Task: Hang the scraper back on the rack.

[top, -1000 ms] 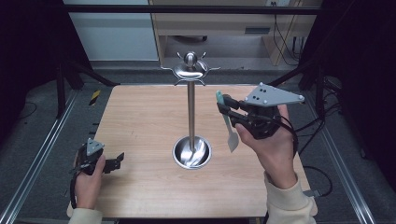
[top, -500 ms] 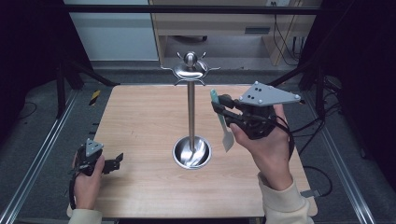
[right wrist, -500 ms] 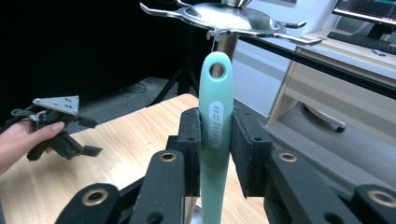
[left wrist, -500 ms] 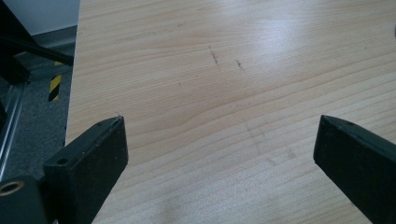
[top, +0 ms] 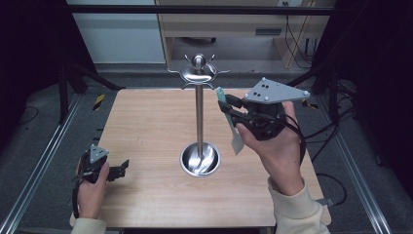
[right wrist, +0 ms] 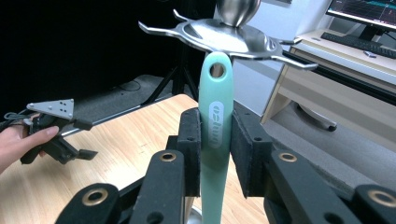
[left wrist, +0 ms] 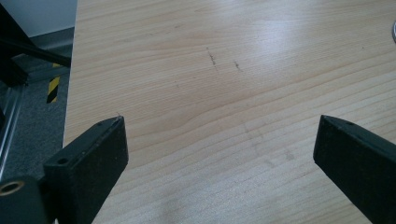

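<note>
— Mint-green plastic-handled spatula [right wrist: 215, 140]: where is it?
— Upright between the right gripper's [right wrist: 215, 154] black pads, which clamp its handle; its holed end sits just below the steel hook stand's [right wrist: 224, 35] prongs.

Mint-green plastic utensil handle [right wrist: 215, 140] with a white oval logo patch, pale whitish blade, shiny silver steel hook stand [top: 199, 117], light wood-grain tabletop [top: 146, 126], black foam-padded right gripper [right wrist: 215, 151] under its grey plate.

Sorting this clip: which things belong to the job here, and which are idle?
In the job: right gripper clamping the mint-green plastic-handled utensil; steel hook stand with round base.
Idle: left gripper, open over the light wooden table.
</note>
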A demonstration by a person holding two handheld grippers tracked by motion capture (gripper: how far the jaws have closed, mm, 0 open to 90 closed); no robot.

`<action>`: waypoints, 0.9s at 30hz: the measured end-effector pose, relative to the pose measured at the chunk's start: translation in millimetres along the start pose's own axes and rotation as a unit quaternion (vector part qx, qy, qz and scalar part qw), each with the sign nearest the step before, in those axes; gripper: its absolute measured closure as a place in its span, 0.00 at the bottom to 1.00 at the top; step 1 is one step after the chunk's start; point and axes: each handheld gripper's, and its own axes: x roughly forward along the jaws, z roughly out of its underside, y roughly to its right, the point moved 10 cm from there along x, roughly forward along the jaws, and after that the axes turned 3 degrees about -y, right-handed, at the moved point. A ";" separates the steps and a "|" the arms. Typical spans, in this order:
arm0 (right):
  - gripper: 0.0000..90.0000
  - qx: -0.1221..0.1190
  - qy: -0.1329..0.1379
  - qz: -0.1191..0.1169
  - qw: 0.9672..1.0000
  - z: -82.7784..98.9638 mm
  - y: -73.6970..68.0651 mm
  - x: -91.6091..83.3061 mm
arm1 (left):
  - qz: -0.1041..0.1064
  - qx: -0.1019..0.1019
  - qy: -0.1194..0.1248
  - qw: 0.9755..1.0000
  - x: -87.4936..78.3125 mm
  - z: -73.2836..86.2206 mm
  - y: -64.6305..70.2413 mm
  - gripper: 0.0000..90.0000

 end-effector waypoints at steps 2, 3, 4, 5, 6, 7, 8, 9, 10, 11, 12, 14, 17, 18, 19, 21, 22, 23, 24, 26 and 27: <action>0.83 0.000 0.000 0.001 1.000 -2.3 0.3 0.4 | 0.001 0.000 -0.001 1.000 0.1 0.1 -0.1 0.03; 0.83 -0.001 0.000 0.001 1.000 -3.1 0.5 0.7 | 0.001 -0.001 0.000 1.000 0.1 0.0 -0.1 0.03; 0.83 0.001 -0.001 0.001 1.000 -4.1 0.6 1.5 | 0.001 -0.001 -0.001 1.000 -0.1 0.3 -0.2 0.03; 0.83 0.001 -0.001 0.001 1.000 -4.1 0.6 1.5 | 0.001 -0.001 -0.001 1.000 -0.1 0.3 -0.2 0.03; 0.83 0.002 -0.001 0.001 1.000 -4.6 0.6 2.1 | 0.001 -0.001 -0.001 1.000 -0.2 0.3 -0.3 0.03; 0.83 0.002 -0.001 0.001 1.000 -4.6 0.6 2.1 | 0.000 -0.001 -0.001 1.000 -0.3 0.3 -0.4 0.03; 0.83 0.002 -0.002 0.000 1.000 -4.1 0.4 2.5 | 0.001 -0.001 -0.001 1.000 -0.3 0.2 -0.3 0.03; 0.83 0.002 -0.002 0.000 1.000 -4.1 0.4 2.5 | 0.001 -0.001 -0.001 1.000 -0.3 0.3 -0.3 0.03; 0.83 0.004 -0.003 0.000 1.000 -3.5 0.5 3.1 | 0.001 0.000 -0.001 1.000 -0.1 0.3 0.0 0.03; 0.83 0.004 -0.003 0.000 1.000 -3.5 0.5 3.1 | 0.001 0.000 -0.001 1.000 -0.1 0.3 0.0 0.03; 0.83 0.005 -0.003 -0.001 1.000 -3.4 0.5 3.8 | 0.001 0.000 -0.001 1.000 -0.1 0.3 0.1 0.03; 0.83 0.006 -0.003 -0.002 1.000 -3.4 0.2 4.3 | 0.000 0.000 0.000 1.000 -0.1 0.1 -0.1 0.03; 0.83 0.007 -0.004 -0.004 1.000 -4.0 -0.5 6.4 | 0.001 0.000 -0.002 1.000 -0.1 0.4 0.0 0.03; 0.83 0.007 -0.003 -0.005 1.000 -4.2 -0.6 6.8 | 0.001 0.000 -0.001 1.000 -0.4 0.3 -0.2 0.03; 0.83 0.007 -0.004 -0.006 1.000 -4.2 -0.7 7.1 | 0.001 0.000 -0.001 1.000 -0.4 0.3 -0.2 0.03; 0.83 0.006 -0.005 -0.007 1.000 -3.9 -1.3 8.5 | 0.000 0.000 -0.001 1.000 -0.5 0.3 -0.4 0.03; 0.83 0.006 -0.006 -0.007 1.000 -3.7 -1.6 9.0 | 0.001 -0.001 -0.002 1.000 -0.3 0.5 -0.3 0.03; 0.83 0.006 -0.006 -0.007 1.000 -3.7 -1.6 9.0 | 0.001 -0.001 -0.002 1.000 -0.3 0.5 -0.3 0.03; 0.83 0.006 -0.007 -0.007 1.000 -3.5 -1.9 9.6 | 0.001 -0.001 -0.001 1.000 -0.2 0.3 -0.1 0.03; 0.83 0.006 -0.009 -0.007 1.000 -3.2 -2.5 11.5 | 0.001 0.001 -0.001 1.000 0.2 0.3 0.3 0.03; 0.83 0.006 -0.009 -0.007 1.000 -3.2 -2.5 11.5 | 0.002 0.002 -0.003 1.000 0.1 0.5 0.6 0.03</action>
